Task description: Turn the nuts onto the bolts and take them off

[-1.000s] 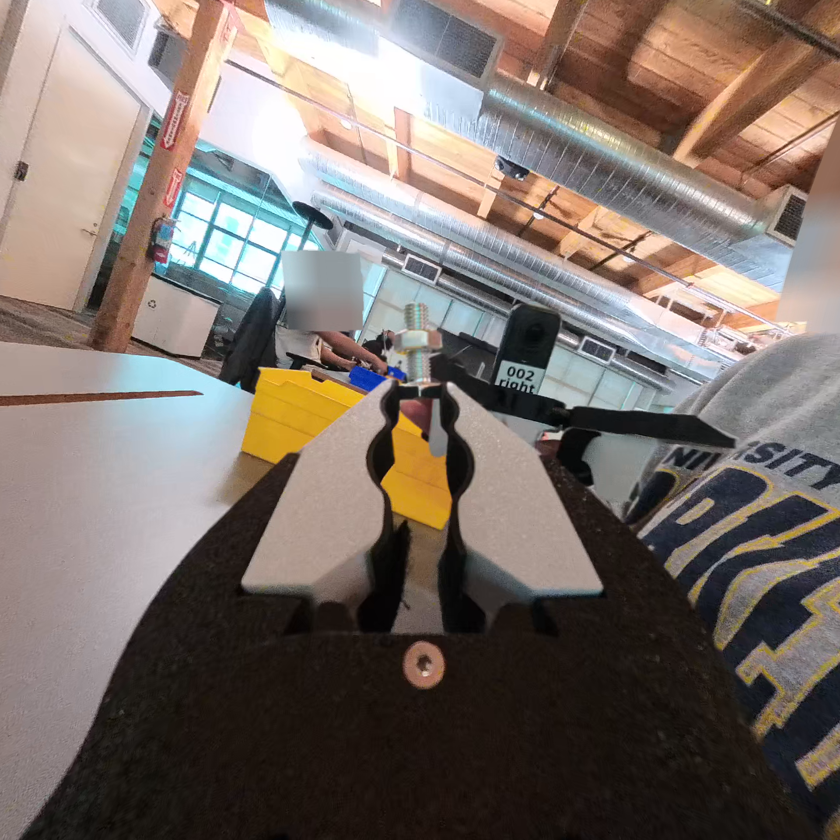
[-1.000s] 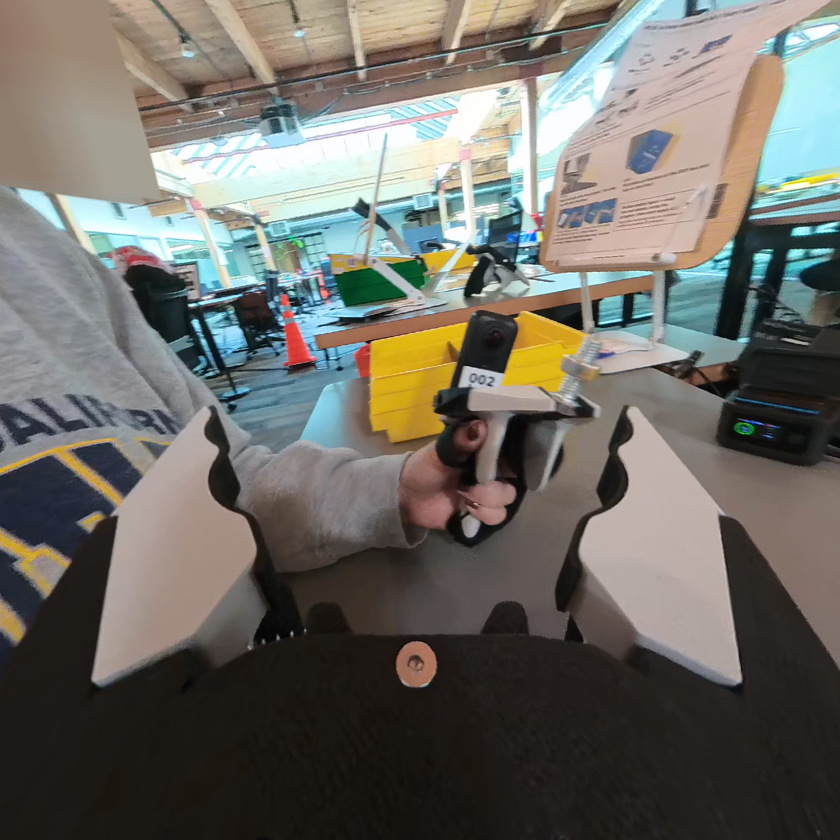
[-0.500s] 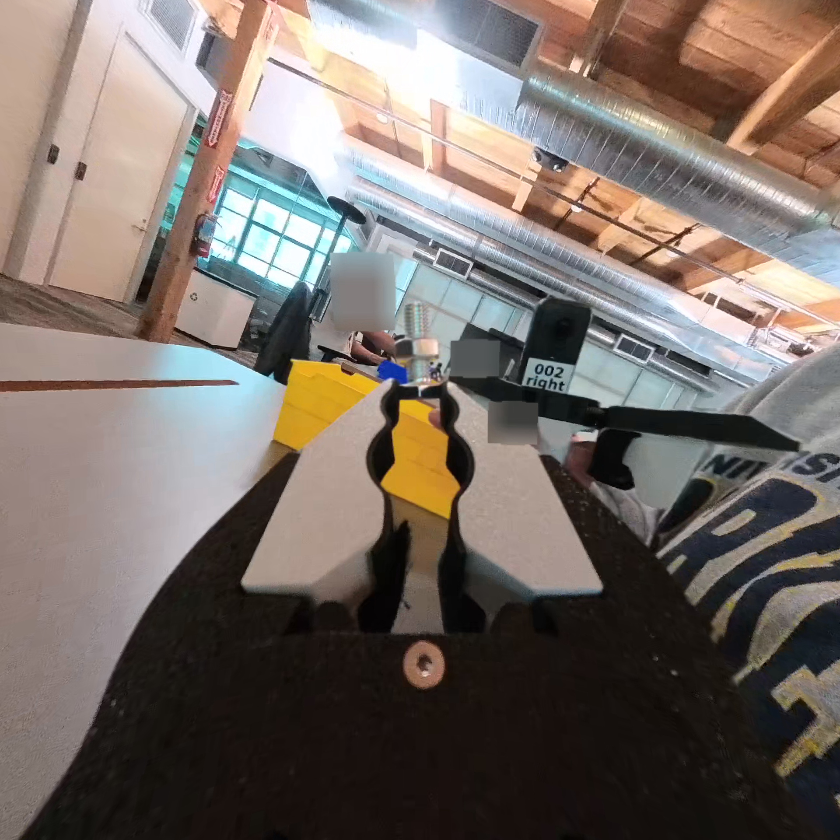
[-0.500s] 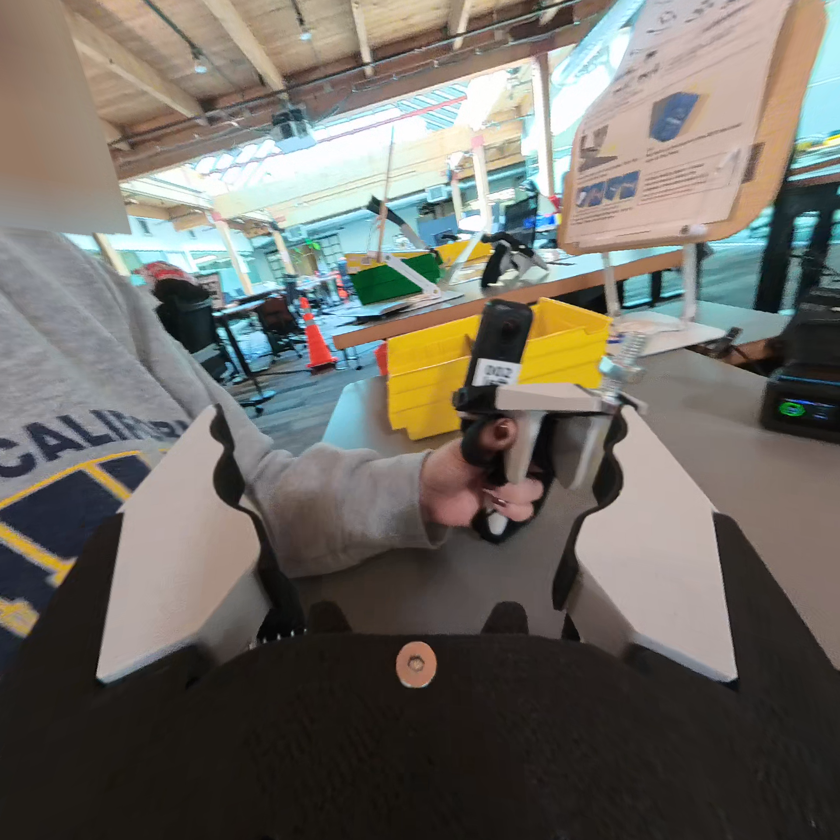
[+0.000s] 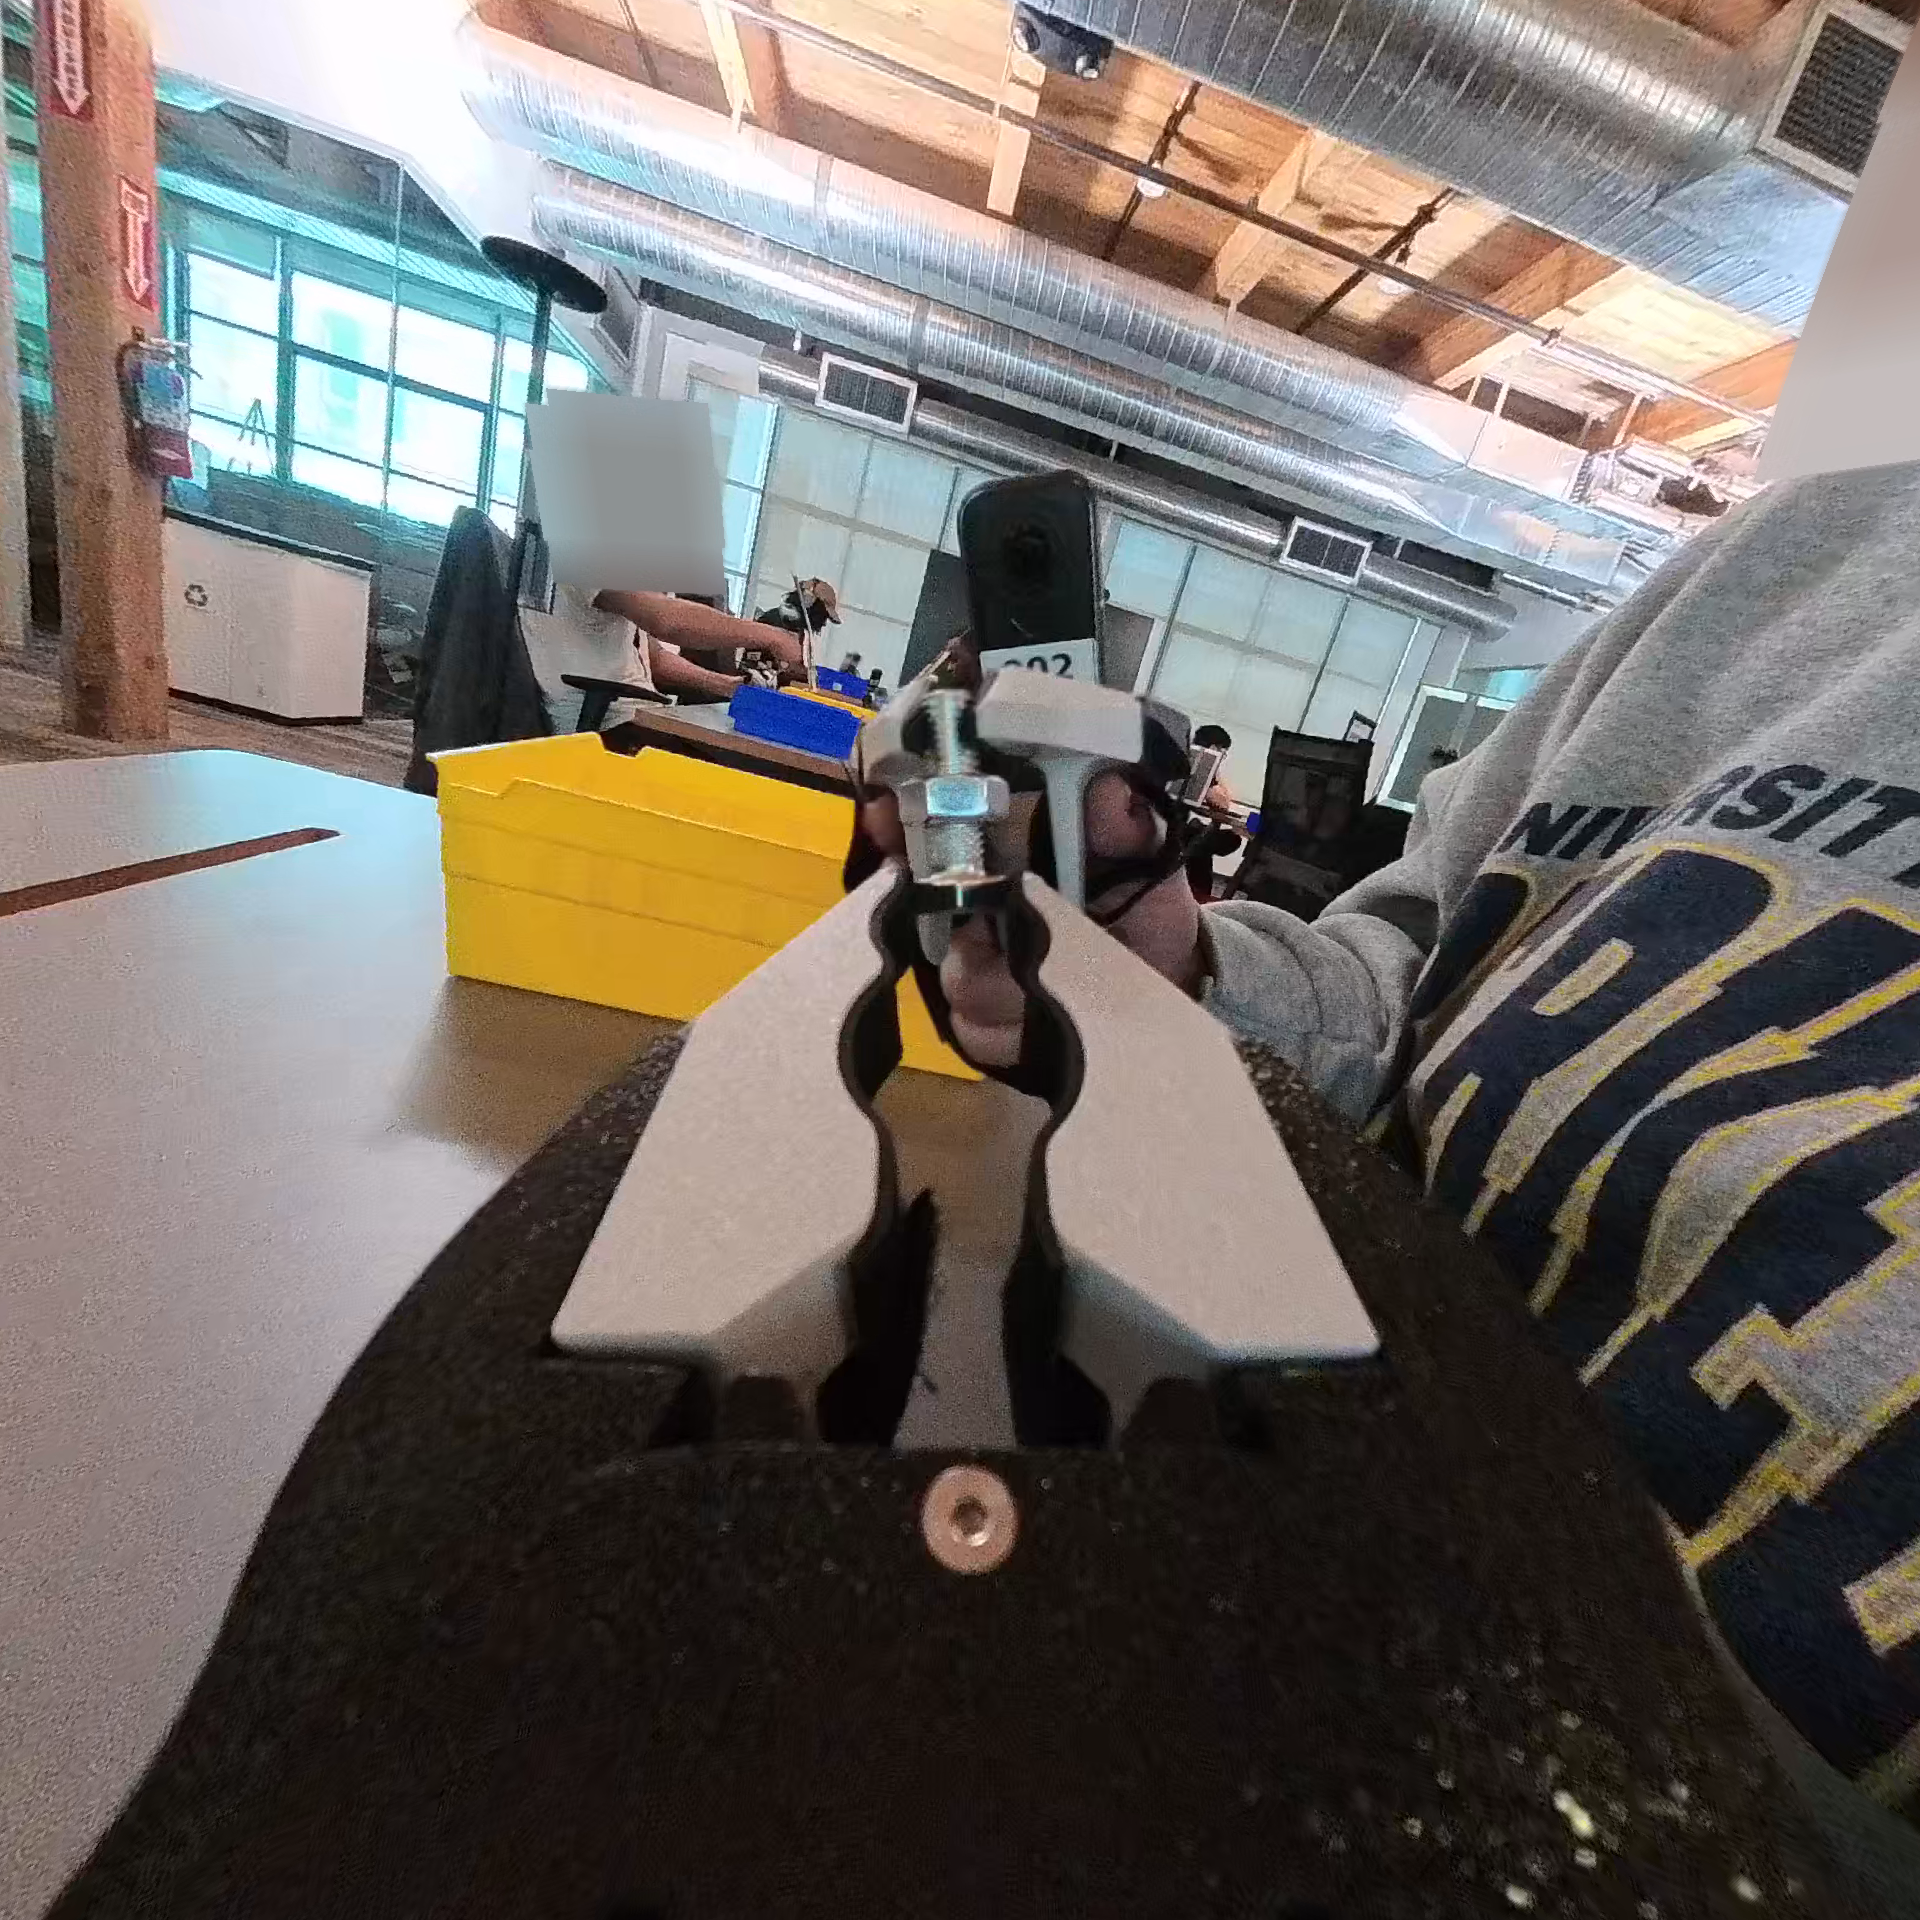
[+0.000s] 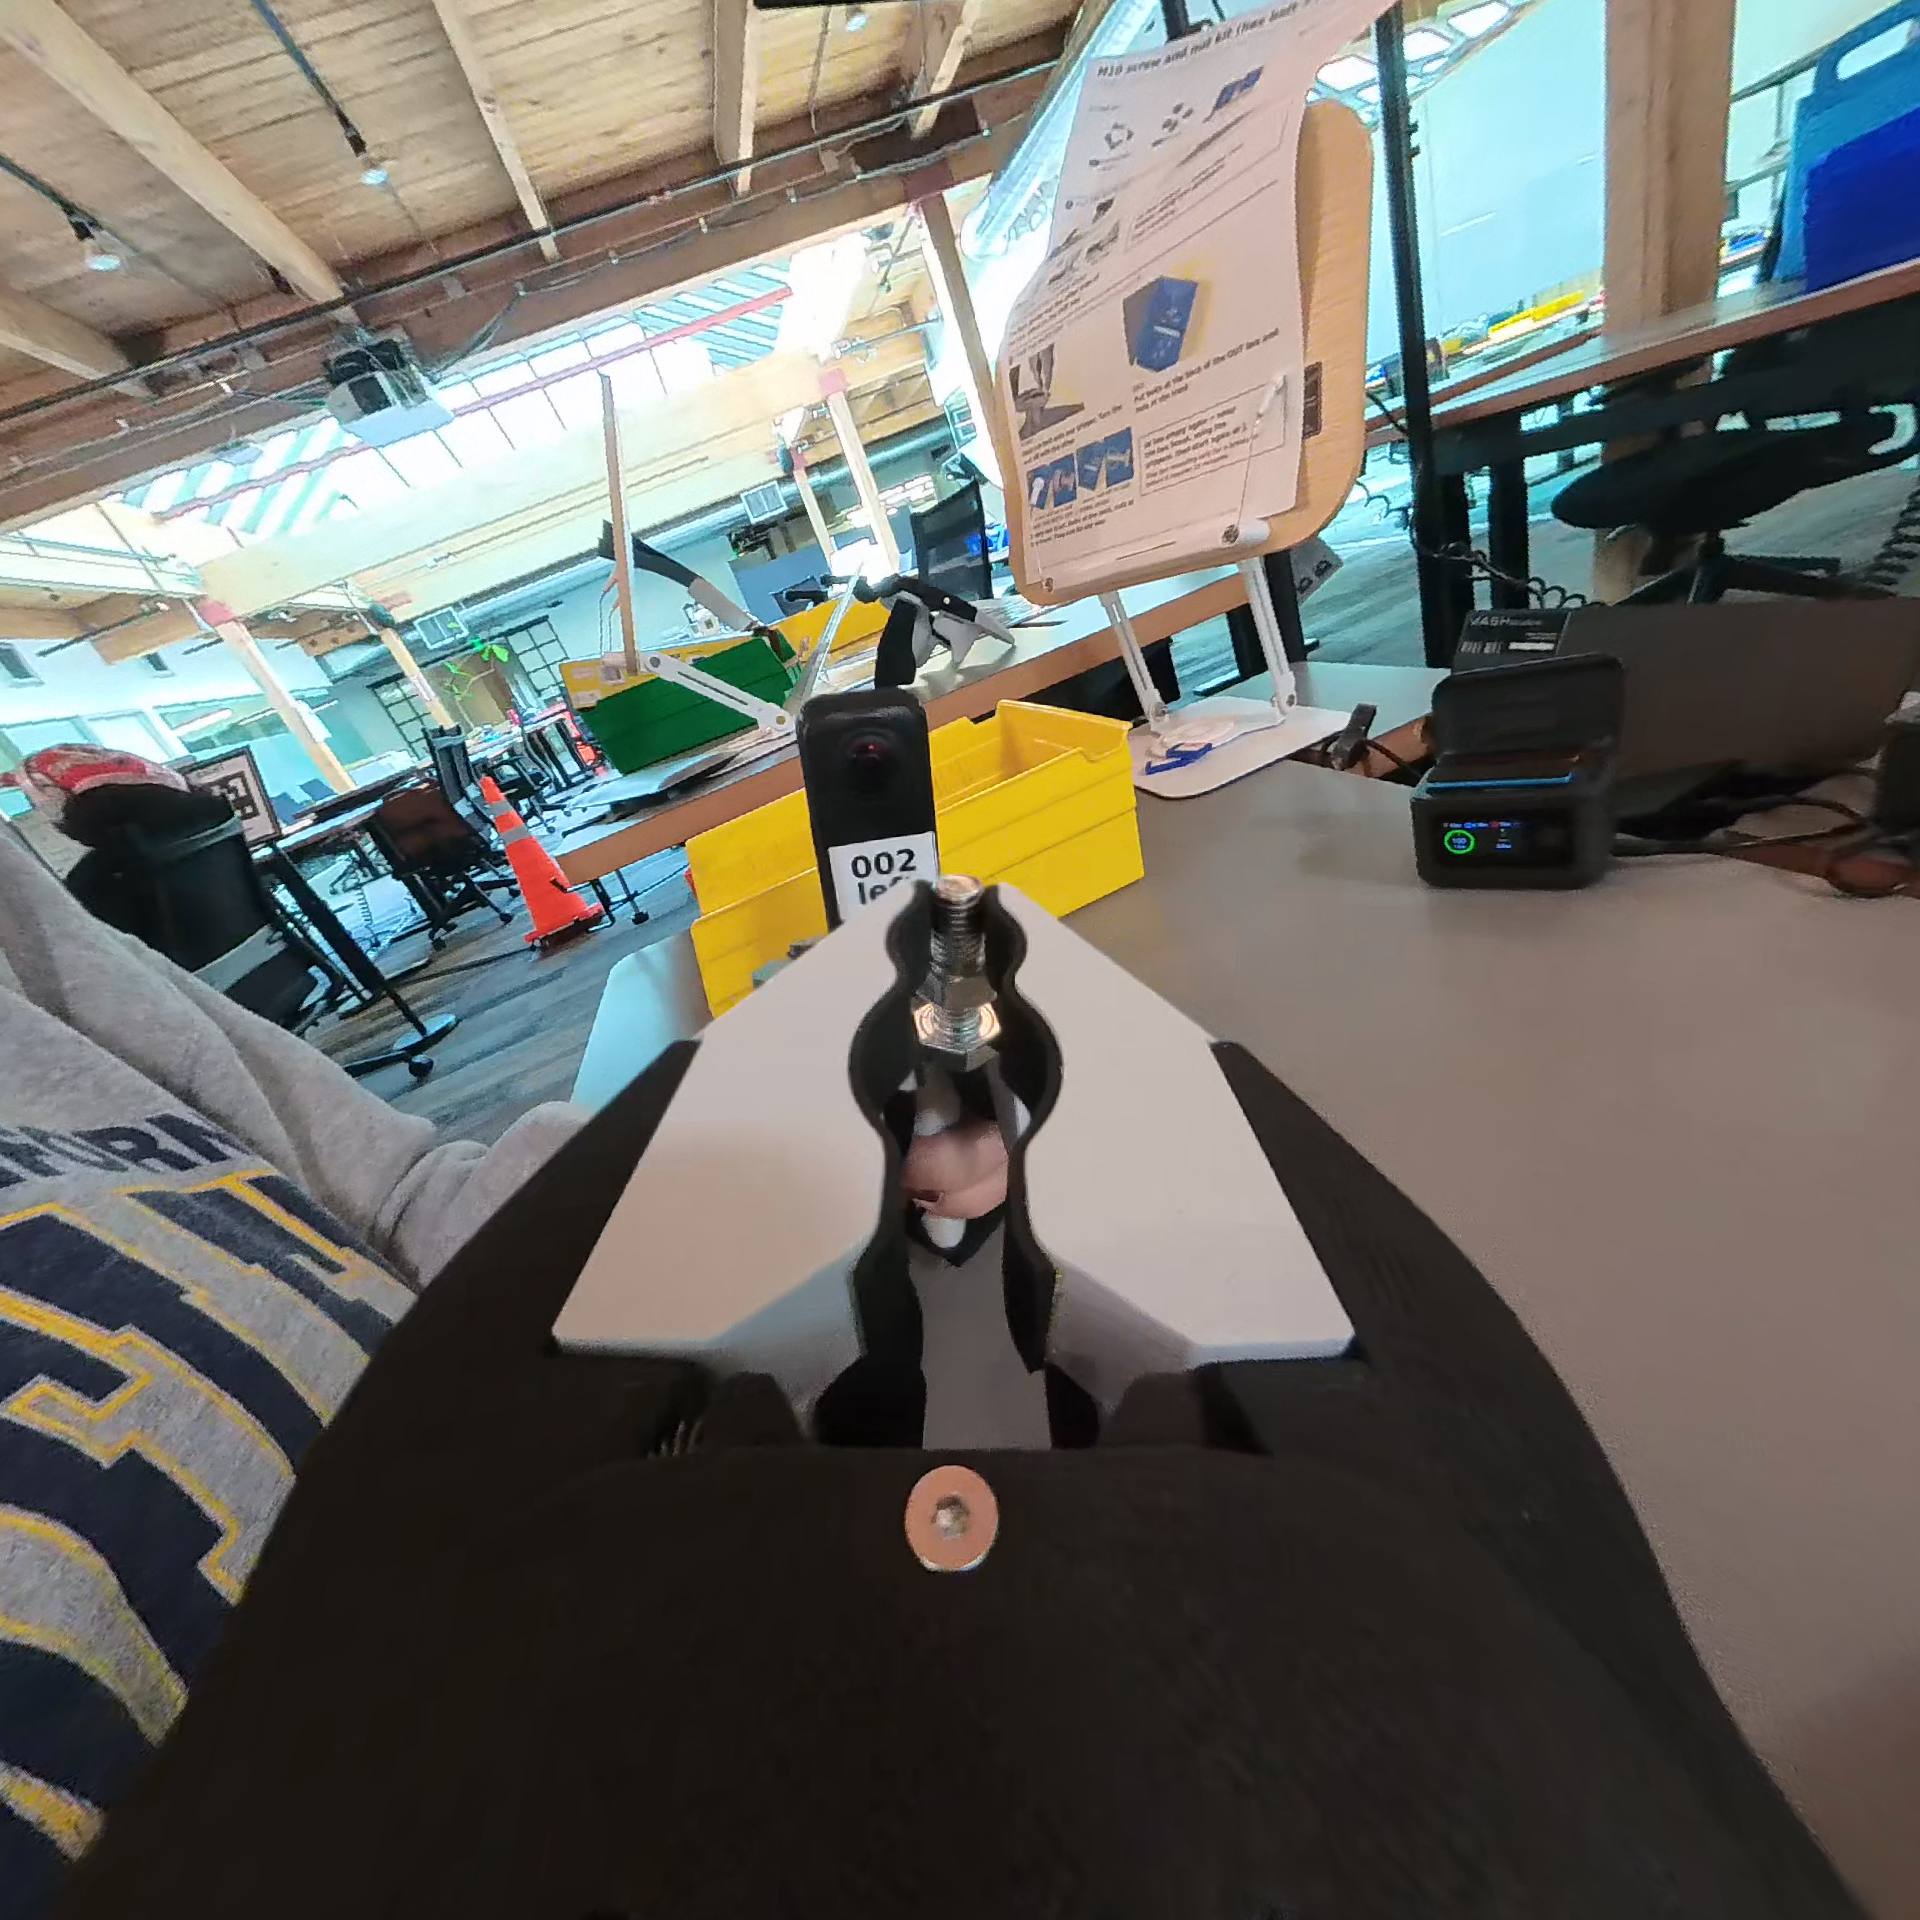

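Note:
A silver bolt [image 5: 951, 847] stands upright with a hex nut [image 5: 951, 800] threaded partway down it. My left gripper [image 5: 954, 899] is shut on the bolt's head end, below the nut. My right gripper [image 5: 961, 727] comes in from the far side and is closed around the threaded end just above the nut. In the right wrist view the right gripper [image 6: 951, 914] has its tips against the thread. The bolt's end [image 6: 956, 891] pokes up between them, and the nut [image 6: 951, 1013] shows in the hollow between the fingers. The left gripper's camera [image 6: 868, 769] stands behind.
A yellow bin [image 5: 644, 873] sits on the grey table [image 5: 208, 1091]; it also shows in the right wrist view [image 6: 1039, 810]. A black device with a lit screen [image 6: 1507, 821] and a sheet on a stand [image 6: 1174, 312] are to the right. The person's grey sweatshirt [image 5: 1662, 1039] is close by. My two grippers' fingertips are within a few centimetres of each other.
My right gripper was open and off to the side; it moved onto the bolt and closed around its threaded end. My left gripper kept hold of the bolt and tilted lower.

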Demonstrator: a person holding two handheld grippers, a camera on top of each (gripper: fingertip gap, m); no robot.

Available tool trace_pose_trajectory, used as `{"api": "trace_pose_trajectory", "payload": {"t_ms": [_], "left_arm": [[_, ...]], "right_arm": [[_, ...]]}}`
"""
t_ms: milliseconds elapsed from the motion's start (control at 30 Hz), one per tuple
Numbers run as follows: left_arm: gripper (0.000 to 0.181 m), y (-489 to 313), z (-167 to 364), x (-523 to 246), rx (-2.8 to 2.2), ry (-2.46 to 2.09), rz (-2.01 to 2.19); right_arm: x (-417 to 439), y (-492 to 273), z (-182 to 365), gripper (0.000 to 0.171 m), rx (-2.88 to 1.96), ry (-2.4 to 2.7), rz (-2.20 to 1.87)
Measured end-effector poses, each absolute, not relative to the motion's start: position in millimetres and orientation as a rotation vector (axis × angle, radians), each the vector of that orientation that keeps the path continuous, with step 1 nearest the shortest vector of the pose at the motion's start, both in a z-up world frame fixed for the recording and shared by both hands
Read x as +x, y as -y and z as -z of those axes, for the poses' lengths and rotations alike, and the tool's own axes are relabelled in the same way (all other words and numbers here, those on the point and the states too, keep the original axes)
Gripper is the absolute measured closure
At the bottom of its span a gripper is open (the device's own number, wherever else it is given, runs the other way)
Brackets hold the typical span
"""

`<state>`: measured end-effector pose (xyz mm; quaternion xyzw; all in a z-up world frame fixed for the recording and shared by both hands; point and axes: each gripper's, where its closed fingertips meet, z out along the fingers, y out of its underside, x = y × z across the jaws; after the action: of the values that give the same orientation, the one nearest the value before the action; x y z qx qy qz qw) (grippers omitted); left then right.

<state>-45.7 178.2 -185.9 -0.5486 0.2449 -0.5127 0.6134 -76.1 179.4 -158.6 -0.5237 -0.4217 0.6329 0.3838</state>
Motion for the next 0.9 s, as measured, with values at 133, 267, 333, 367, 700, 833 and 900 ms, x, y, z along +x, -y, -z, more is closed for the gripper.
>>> {"api": "trace_pose_trajectory", "payload": {"t_ms": [133, 267, 333, 367, 700, 833, 900], "left_arm": [[0.166, -181, 187, -45, -1.256, -0.545, 1.157], [0.118, -200, 193, -56, -1.333, -0.442, 1.046], [0.114, -209, 196, -69, -1.352, -0.377, 0.948], [0.114, -212, 196, -77, -1.351, -0.339, 0.893], [0.106, -222, 202, -95, -1.361, -0.249, 0.719], [0.108, -222, 203, -99, -1.359, -0.234, 0.722], [0.108, -222, 202, -101, -1.353, -0.223, 0.727]], "right_arm": [[-72, -183, 160, 0.164, -1.379, 1.099, -1.584], [-37, -212, 139, 0.164, -1.403, 1.081, -1.372], [-5, -242, 132, 0.164, -1.496, 1.064, -1.198], [14, -259, 132, 0.164, -1.565, 1.049, -1.083], [224, -355, 275, 0.163, -2.540, 0.863, 0.025], [246, -340, 312, 0.163, -2.693, 0.857, 0.090], [251, -338, 321, 0.163, -2.727, 0.848, 0.097]]}}
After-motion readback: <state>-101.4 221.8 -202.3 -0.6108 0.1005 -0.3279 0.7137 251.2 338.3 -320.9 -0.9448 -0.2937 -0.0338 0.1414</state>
